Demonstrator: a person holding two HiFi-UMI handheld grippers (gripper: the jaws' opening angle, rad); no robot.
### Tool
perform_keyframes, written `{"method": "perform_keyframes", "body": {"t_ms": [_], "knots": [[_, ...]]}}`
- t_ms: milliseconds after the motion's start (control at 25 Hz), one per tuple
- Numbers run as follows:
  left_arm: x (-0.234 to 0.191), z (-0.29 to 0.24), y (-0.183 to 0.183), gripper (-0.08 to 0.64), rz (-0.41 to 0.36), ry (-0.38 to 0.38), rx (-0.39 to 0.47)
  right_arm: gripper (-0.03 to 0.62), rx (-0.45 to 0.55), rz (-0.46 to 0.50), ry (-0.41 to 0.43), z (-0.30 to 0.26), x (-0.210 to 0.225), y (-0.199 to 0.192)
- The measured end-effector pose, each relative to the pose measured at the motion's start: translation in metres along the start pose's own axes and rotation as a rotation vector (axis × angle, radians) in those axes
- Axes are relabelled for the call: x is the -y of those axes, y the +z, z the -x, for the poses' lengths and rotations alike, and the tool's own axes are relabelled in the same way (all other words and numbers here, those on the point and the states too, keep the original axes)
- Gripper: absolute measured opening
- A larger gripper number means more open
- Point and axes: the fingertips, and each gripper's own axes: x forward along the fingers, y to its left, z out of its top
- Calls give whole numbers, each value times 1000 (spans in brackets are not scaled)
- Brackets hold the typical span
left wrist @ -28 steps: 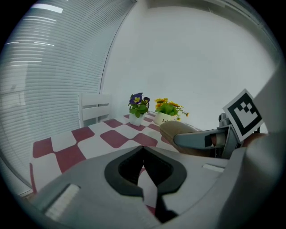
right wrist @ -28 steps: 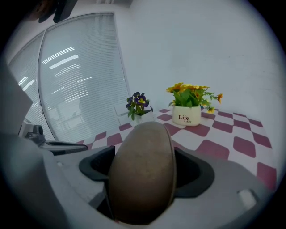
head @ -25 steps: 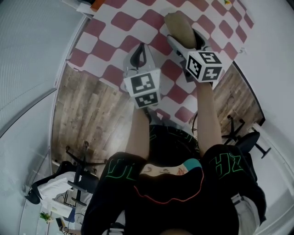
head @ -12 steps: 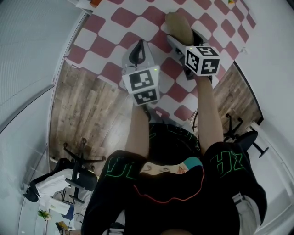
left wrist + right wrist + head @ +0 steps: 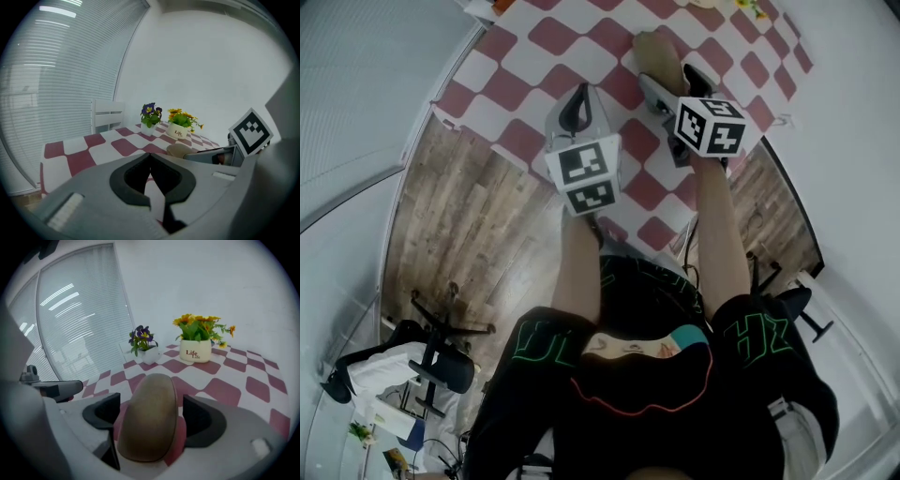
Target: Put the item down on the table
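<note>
A brown oval potato-like item (image 5: 147, 418) sits lengthwise between my right gripper's (image 5: 149, 401) dark pads (image 5: 202, 420), which are shut on it. In the head view the item (image 5: 654, 49) sticks out past the right gripper (image 5: 667, 77), above the red-and-white checked table (image 5: 534, 42). My left gripper (image 5: 577, 105) hovers beside it to the left over the table's near part. Its jaws (image 5: 150, 156) meet at the tips with nothing between them. The right gripper's marker cube (image 5: 251, 131) shows in the left gripper view.
Two flower pots stand at the far side of the table: a white one marked "Life" (image 5: 196, 351) with yellow flowers and a smaller one (image 5: 144, 354) with purple flowers. A white chair back (image 5: 107, 117) stands behind the table. Wooden floor (image 5: 478, 216) and an office chair (image 5: 431, 361) lie below.
Both grippers have drifted a little farther out over the table. The right gripper still holds the brown item; the left stays shut and empty.
</note>
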Motion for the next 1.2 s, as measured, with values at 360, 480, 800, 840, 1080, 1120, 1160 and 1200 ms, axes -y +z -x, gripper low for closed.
{"method": "perform_keyframes", "body": {"t_ms": [360, 480, 800, 840, 1080, 1120, 1160, 1200], "knots": [[34, 57, 46, 8, 8, 96, 151, 188, 343, 27, 6, 110, 5, 69], [48, 69, 85, 8, -15, 113, 252, 117, 456, 42, 40, 143, 7, 103], [116, 134, 164, 8, -150, 23, 463, 3, 645, 15, 115, 240, 13, 134], [122, 141, 171, 8, -179, 28, 480, 3, 659, 37, 121, 250, 11, 139], [136, 162, 195, 8, -255, 84, 535, 3, 708, 174, 64, 286, 17, 162], [137, 163, 196, 8, -260, 90, 538, 3, 712, 180, 56, 289, 19, 164], [137, 164, 196, 8, -262, 96, 539, 3, 714, 183, 50, 290, 22, 166], [137, 165, 197, 8, -264, 101, 540, 3, 718, 185, 45, 292, 23, 168]]}}
